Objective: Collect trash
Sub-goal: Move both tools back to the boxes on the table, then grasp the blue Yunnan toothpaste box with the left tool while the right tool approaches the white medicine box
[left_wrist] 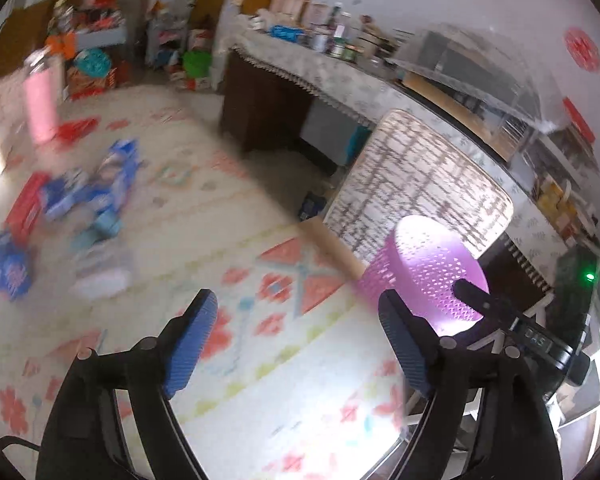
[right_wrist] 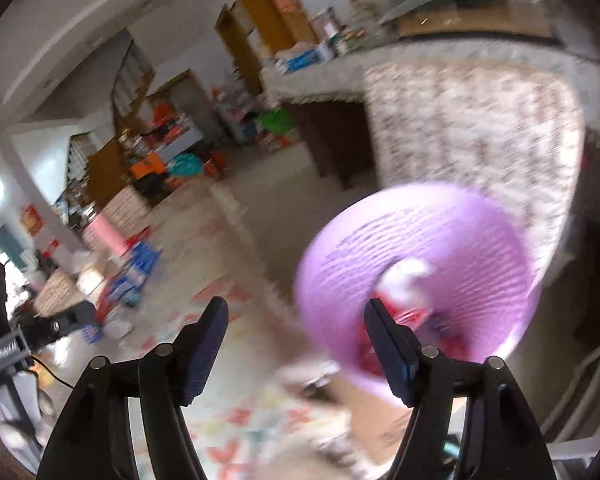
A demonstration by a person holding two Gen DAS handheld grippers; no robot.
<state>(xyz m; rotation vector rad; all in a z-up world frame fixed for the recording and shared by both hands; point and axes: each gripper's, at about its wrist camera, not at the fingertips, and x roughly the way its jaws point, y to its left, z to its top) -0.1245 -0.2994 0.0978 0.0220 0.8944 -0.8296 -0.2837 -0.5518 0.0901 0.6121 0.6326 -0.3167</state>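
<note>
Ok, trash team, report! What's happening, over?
Left gripper open, empty. Right gripper open, empty. Purple basket holds some trash; blue and red wrappers on the floor mat. Path clear.

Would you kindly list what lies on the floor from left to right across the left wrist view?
Blue boxes → blue packets → patterned panel → purple basket.

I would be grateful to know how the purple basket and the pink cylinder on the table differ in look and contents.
The purple basket is wide, perforated and open-topped; the pink cylinder is narrow, tall and smooth-sided. The basket sits at the table's near edge beside the chair back, while the cylinder stands at the far side beyond the blue packets. Red and white trash shows inside the basket; the cylinder's contents cannot be seen. Both stand upright on the floral tablecloth.
</note>
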